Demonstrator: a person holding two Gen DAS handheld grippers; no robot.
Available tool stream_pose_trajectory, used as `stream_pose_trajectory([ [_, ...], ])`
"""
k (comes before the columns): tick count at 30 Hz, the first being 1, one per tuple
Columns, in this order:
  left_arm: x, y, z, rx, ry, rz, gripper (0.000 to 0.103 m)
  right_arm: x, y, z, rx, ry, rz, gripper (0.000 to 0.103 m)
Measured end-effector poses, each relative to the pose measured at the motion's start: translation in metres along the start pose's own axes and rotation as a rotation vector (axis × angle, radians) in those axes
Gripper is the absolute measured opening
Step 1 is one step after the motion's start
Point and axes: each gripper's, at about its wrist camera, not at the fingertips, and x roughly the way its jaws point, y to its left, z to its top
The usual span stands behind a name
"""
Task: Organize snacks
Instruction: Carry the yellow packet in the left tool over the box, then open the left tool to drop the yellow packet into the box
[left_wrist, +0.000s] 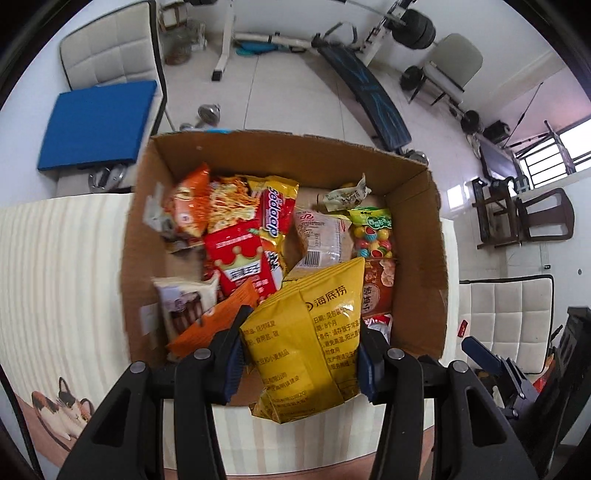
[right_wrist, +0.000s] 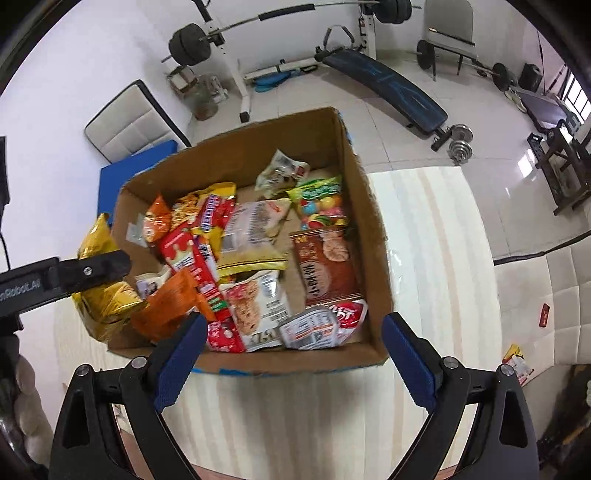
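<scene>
A cardboard box (left_wrist: 417, 229) on the striped table holds several snack packets; it also shows in the right wrist view (right_wrist: 373, 221). My left gripper (left_wrist: 301, 360) is shut on a yellow snack bag (left_wrist: 314, 332) and holds it over the box's near edge. In the right wrist view the same bag (right_wrist: 103, 295) hangs at the box's left side, held by the left gripper (right_wrist: 96, 269). My right gripper (right_wrist: 291, 354) is open and empty, just in front of the box's near wall. Inside lie a red crown packet (left_wrist: 243, 258), a candy bag (right_wrist: 321, 206) and a brown cracker packet (right_wrist: 325, 266).
The box stands on a table with a cream striped cloth (right_wrist: 424, 258). White padded chairs (left_wrist: 506, 321) stand beside it, one with a blue cushion (left_wrist: 96, 122). A weight bench (right_wrist: 388, 85) and barbell stand on the floor behind. Small packets (right_wrist: 517, 362) lie on the right chair.
</scene>
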Motion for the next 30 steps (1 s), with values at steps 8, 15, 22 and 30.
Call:
stream_pose_trajectory([
  [8,0.039,-0.012,0.041,0.043,0.078,0.025,0.047,0.024,-0.015,0.028,0.036,0.033,-0.010,0.097],
  [15,0.061,-0.013,0.078,0.043,0.138,0.003,0.048,0.042,-0.005,0.056,0.019,0.038,-0.030,0.097],
  [22,0.082,-0.014,0.088,0.044,0.200,-0.046,0.048,0.059,0.011,0.067,-0.034,0.056,-0.066,0.097],
  [30,0.079,-0.008,0.086,0.050,0.164,-0.054,0.092,0.068,0.013,0.058,-0.042,0.079,-0.065,0.097],
])
